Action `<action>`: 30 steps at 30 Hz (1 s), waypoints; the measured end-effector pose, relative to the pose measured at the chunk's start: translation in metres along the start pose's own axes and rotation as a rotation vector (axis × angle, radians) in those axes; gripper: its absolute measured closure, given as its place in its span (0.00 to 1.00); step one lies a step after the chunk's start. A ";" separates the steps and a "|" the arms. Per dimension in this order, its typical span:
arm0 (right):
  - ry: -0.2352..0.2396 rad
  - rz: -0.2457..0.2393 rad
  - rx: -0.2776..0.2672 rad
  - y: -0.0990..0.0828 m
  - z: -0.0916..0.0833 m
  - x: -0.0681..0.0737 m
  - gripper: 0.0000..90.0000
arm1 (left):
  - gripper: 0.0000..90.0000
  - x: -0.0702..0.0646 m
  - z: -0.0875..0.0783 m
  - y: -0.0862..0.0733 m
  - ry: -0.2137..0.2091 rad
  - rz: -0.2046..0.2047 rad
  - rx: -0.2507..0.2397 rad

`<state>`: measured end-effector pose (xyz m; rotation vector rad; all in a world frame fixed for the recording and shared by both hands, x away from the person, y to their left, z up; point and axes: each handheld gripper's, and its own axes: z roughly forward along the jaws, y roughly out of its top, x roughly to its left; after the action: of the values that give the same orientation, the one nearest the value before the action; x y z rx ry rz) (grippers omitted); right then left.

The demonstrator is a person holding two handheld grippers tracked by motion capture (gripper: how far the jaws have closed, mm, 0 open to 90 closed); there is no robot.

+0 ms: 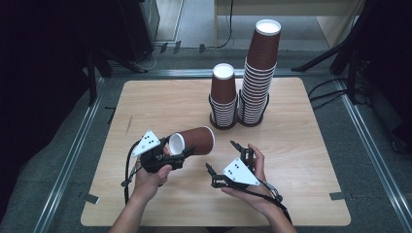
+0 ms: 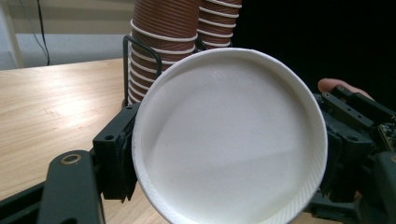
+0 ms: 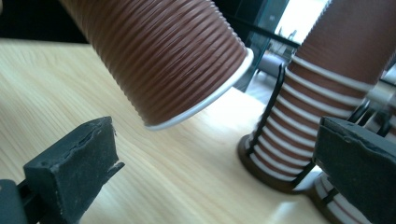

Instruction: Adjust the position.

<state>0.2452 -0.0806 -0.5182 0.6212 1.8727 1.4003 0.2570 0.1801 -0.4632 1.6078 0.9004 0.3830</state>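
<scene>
1 ribbed brown paper cup (image 1: 194, 140) lies sideways, clamped in the left tongs (image 1: 176, 154), while the right tongs (image 1: 222, 157) gape wide just beside it. Squeezing could crumple its thin wall; loosening could drop it onto the wooden worktop (image 1: 160, 104).

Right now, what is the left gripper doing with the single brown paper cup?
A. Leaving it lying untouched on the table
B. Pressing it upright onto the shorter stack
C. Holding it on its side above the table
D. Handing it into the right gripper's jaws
C. The left gripper is clamped near the base of the cup, which lies sideways above the table; the right gripper stands open and apart from it.
</scene>
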 end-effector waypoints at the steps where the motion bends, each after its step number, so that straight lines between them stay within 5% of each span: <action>1: 0.009 0.101 -0.005 0.002 -0.001 -0.001 0.00 | 0.25 0.000 0.000 0.000 0.005 -0.001 -0.003; 2: 0.018 0.150 0.000 0.003 -0.002 -0.002 0.02 | 0.25 0.001 -0.001 0.000 0.008 -0.002 -0.004; 3: 0.018 0.150 0.000 0.003 -0.002 -0.002 0.02 | 0.25 0.001 -0.001 0.000 0.008 -0.002 -0.004; 4: 0.026 0.270 0.020 0.005 -0.003 -0.002 0.09 | 0.25 0.001 -0.001 0.000 0.011 -0.003 -0.006; 6: 0.019 0.303 0.037 0.005 -0.004 -0.002 0.10 | 0.25 0.002 -0.001 0.000 0.018 -0.008 -0.007; 9: -0.056 0.432 0.074 0.005 -0.004 0.001 0.16 | 0.25 0.004 -0.002 0.000 0.030 -0.017 -0.016; 13: -0.046 0.634 0.104 0.005 -0.007 0.002 0.13 | 0.25 0.005 -0.002 -0.001 0.035 -0.017 -0.017; 14: -0.046 0.634 0.104 0.005 -0.007 0.002 0.13 | 0.25 0.005 -0.002 -0.001 0.035 -0.017 -0.017; 17: -0.030 0.800 0.133 0.006 -0.007 0.000 0.02 | 0.25 0.004 -0.001 -0.003 0.040 -0.017 -0.019; 26: -0.021 1.228 0.099 0.004 0.001 0.000 0.00 | 0.25 0.001 0.002 -0.006 0.049 -0.016 -0.029; 28: -0.020 1.312 0.095 0.003 0.003 0.000 0.00 | 0.25 0.001 0.002 -0.006 0.052 -0.016 -0.032; 29: -0.020 1.312 0.095 0.003 0.003 0.000 0.00 | 0.25 0.001 0.002 -0.006 0.052 -0.016 -0.032; 30: -0.037 1.391 0.091 0.004 0.004 0.002 0.00 | 0.25 0.001 0.003 -0.007 0.056 -0.017 -0.033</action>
<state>0.2467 -0.0759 -0.5159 2.2165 1.3791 2.0017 0.2573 0.1790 -0.4706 1.5645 0.9447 0.4309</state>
